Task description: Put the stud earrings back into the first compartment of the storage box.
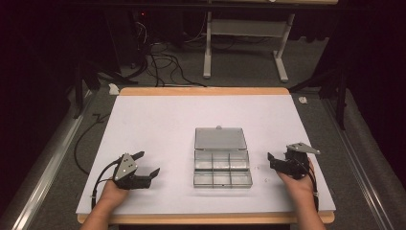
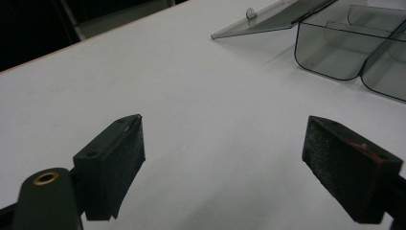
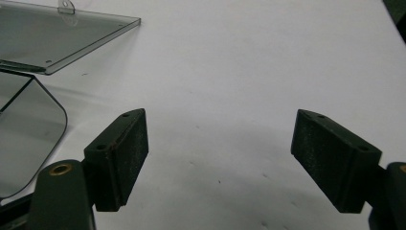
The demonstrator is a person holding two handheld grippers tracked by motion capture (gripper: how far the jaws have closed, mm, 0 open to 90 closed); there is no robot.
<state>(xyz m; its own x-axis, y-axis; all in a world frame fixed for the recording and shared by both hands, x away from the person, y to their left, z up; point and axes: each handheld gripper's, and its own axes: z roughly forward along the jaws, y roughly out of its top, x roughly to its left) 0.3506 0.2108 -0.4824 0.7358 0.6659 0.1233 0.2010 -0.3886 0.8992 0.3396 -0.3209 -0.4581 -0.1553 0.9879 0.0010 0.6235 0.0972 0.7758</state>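
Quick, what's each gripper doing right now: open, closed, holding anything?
Left gripper: open, fingers wide apart, holding nothing, left of the clear compartment box.
Right gripper: open, fingers wide apart, holding nothing, right of the box.

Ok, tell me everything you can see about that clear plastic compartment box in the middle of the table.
The clear, grey-tinted plastic compartment box sits flat on the white table top, midway between the two grippers, neither touching it. Its tray is split into six compartments, two rows of three, all apparently empty. The hinged lid is open, folded back away from the person, with a small latch tab on its far edge. Corners look rounded.
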